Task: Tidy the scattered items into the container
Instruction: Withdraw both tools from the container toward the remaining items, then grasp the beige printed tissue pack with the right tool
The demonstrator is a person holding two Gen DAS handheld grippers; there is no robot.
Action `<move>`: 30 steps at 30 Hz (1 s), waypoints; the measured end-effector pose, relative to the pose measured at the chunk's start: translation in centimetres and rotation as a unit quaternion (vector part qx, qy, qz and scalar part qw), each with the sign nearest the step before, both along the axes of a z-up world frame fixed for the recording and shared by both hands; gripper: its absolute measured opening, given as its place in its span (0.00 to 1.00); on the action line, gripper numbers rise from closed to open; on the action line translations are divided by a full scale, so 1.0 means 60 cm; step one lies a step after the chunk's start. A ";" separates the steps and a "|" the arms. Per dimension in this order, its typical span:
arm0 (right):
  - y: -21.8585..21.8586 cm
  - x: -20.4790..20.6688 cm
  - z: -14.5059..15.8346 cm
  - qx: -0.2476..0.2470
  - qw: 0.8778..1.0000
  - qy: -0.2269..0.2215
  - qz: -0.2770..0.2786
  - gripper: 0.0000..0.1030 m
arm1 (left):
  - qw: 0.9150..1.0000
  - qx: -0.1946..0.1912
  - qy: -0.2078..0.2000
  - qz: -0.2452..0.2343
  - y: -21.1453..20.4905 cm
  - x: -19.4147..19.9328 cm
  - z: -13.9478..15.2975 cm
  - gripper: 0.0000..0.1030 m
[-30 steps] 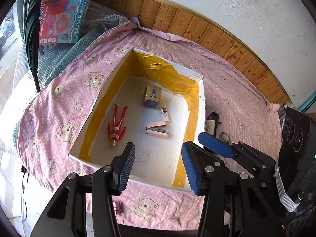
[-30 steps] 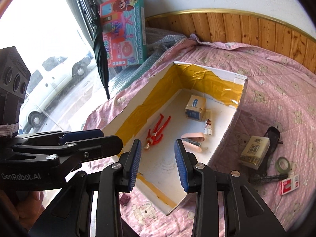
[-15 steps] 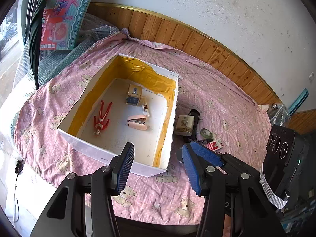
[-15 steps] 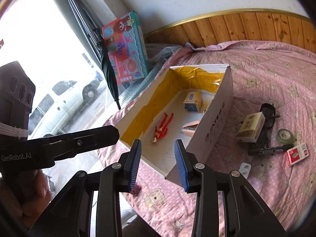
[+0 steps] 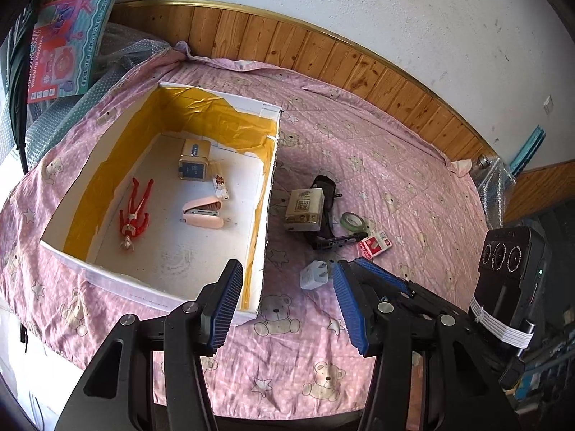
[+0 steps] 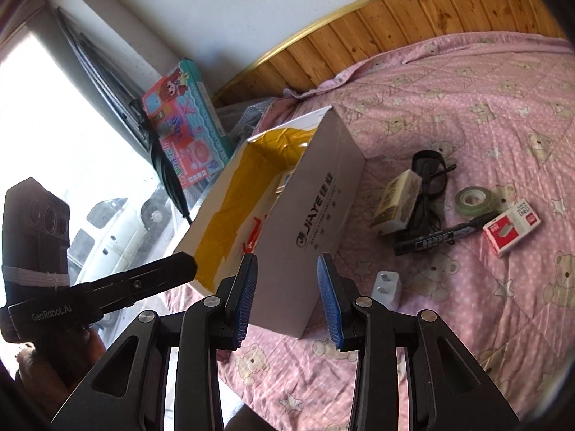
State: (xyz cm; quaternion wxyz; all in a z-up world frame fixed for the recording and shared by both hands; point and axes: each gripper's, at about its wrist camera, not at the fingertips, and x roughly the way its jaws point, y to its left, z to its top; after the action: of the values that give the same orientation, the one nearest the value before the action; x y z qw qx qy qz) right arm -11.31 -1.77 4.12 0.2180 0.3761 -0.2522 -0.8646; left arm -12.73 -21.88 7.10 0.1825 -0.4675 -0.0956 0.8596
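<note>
Seen from the left wrist camera, the left gripper (image 5: pixel 285 301) hangs above a pink bear-print quilt (image 5: pixel 395 165) spread on a bed, its blue-padded fingers (image 5: pixel 226 305) spread wide and holding nothing. The open white cardboard box lined with yellow tape (image 5: pixel 90 273) lies to the left, already containing a red toy figure (image 5: pixel 134 212), a pink stapler (image 5: pixel 203 212), a small tan carton (image 5: pixel 194 160) and a small packet (image 5: pixel 220 186). Just right of the box wall, a white plug adapter (image 5: pixel 314 274) sits nearest the fingers; beyond it lie a beige printed carton (image 5: pixel 303 208) resting on a black strap (image 5: pixel 325 186), a green tape roll (image 5: pixel 354 219), a black marker pen (image 5: pixel 336 241) and a red-and-white staple box (image 5: pixel 375 246). From the right wrist camera, the right gripper (image 6: pixel 287 298) is likewise parted and empty, its fingers (image 6: pixel 329 301) framing the box's printed near wall (image 6: pixel 316 215), the adapter (image 6: pixel 386 285) just beside them. The adapter looks light, rigid and smooth, probably best pinched across its flat sides; the strap appears limp and likely to trail, while the tape roll could be taken across its rim.
</note>
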 end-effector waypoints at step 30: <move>0.083 -0.134 -0.073 0.168 0.980 -0.080 -0.066 0.20 | 0.994 0.039 -0.033 -0.100 0.106 -0.071 -0.059 0.53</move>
State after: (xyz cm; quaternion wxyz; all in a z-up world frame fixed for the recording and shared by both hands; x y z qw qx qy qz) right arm -19.35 3.20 -0.26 0.0737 0.4582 -0.1445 -0.8739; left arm -16.97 -15.54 3.54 0.2824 -0.4952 -0.0873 0.8169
